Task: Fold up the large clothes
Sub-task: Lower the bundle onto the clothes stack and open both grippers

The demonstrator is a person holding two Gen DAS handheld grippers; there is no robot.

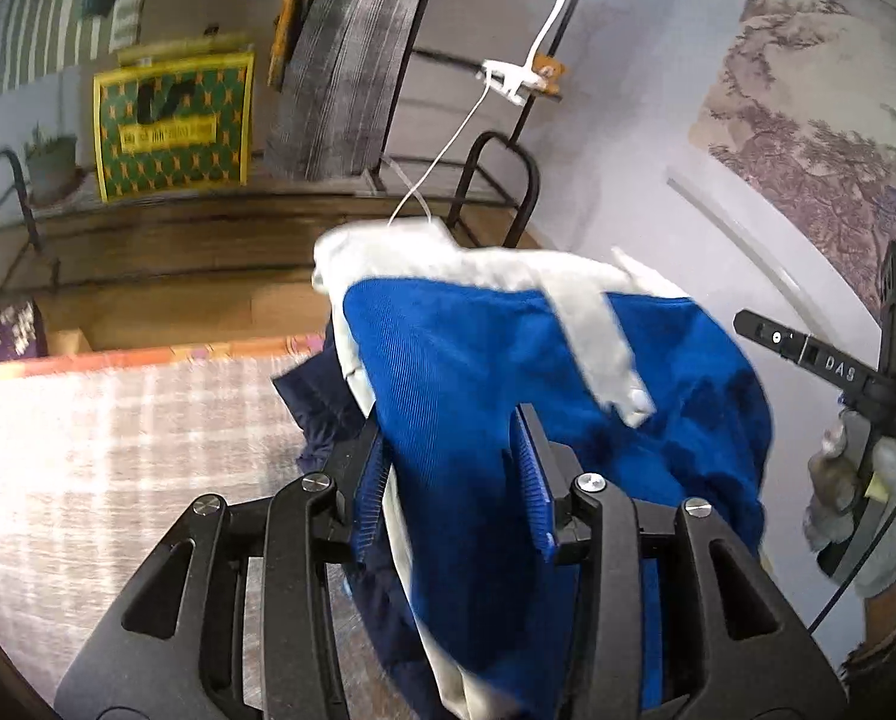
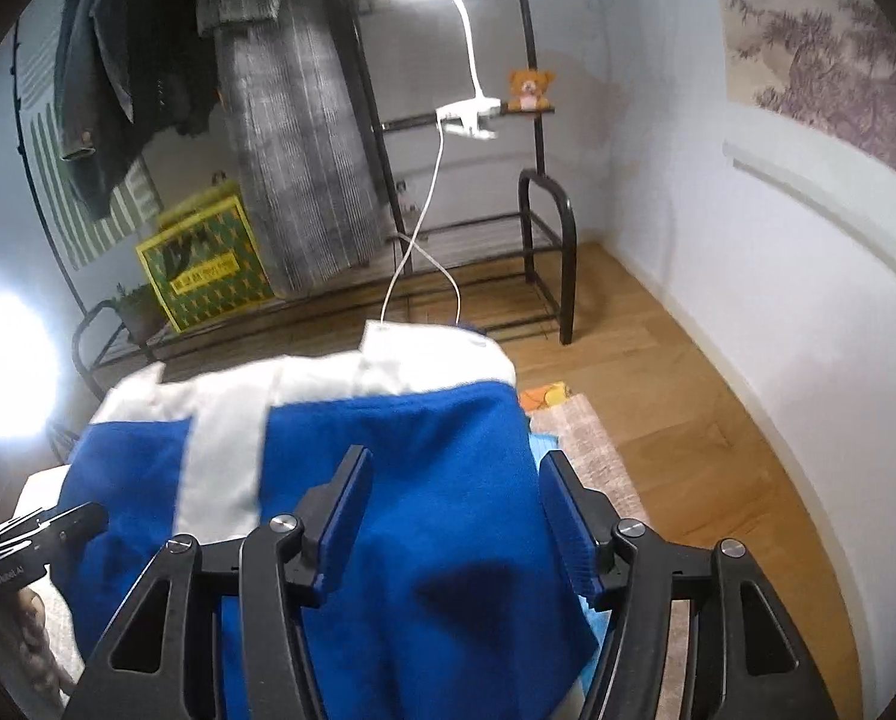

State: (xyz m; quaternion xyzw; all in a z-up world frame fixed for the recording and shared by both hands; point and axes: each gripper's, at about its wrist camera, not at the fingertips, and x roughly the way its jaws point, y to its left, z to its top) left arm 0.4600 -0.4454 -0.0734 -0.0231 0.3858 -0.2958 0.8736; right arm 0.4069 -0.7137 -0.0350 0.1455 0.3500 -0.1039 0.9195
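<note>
garment: we see a blue garment with white bands (image 1: 508, 372) bunched mid-frame in both wrist views, draped over both claws, above the checked bed cover (image 1: 118, 450)
bed: cover fills lower left of the left view; a dark navy cloth (image 1: 322, 402) lies on it beside the garment
rack: black metal rack (image 2: 544, 252) at upper centre, grey coat (image 2: 304, 138) hanging, clip lamp (image 2: 466, 114) and small teddy (image 2: 529, 90) on it
left claw (image 1: 454, 480): we read it part open, fabric running between the fingers, pads not clearly pressing
right claw (image 2: 454, 516): wide, blue cloth lying across the gap, no pinch visible
</note>
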